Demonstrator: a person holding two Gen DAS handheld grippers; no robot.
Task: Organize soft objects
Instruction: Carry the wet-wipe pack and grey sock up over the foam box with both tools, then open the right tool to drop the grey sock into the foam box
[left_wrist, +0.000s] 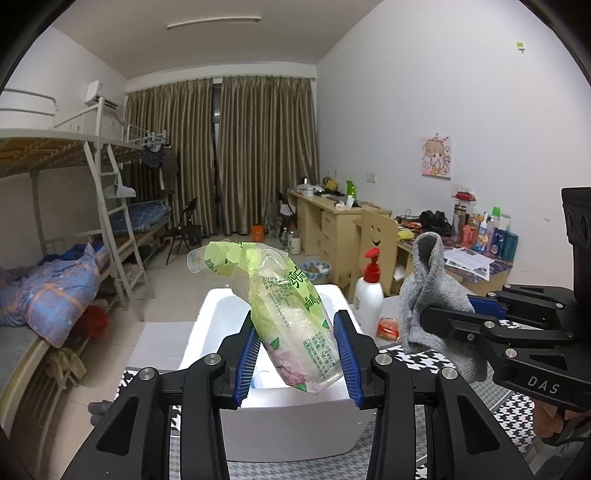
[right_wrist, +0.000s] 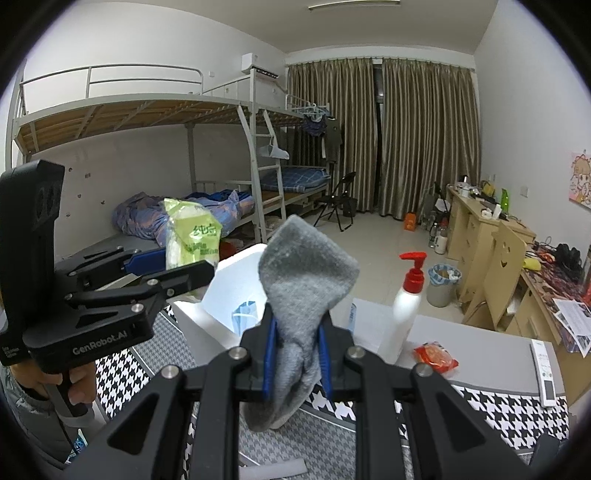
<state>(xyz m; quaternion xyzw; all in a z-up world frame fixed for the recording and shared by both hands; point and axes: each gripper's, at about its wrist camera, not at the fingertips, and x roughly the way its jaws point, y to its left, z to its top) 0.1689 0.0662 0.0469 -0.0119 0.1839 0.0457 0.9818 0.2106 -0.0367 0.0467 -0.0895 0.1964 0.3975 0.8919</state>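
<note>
A: What have you got?

B: My left tool (left_wrist: 299, 354) clamps the tissue pack (left_wrist: 291, 317), tilted over the white box (left_wrist: 332, 410). My right tool (right_wrist: 295, 354), at three o'clock of it, pinches the grey cloth (right_wrist: 303, 295) narrowly, above the counter (right_wrist: 498, 406).

A: Step?

B: Carrying both, I judge. Next I lower each into the box at twelve o'clock, then let go.

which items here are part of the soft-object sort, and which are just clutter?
In play:
- tissue pack, clamped in the left gripper
- grey sock, clamped in the right gripper
- white foam box, below the tissue pack

Lying about:
- pump bottle
- orange snack packet
- remote
</note>
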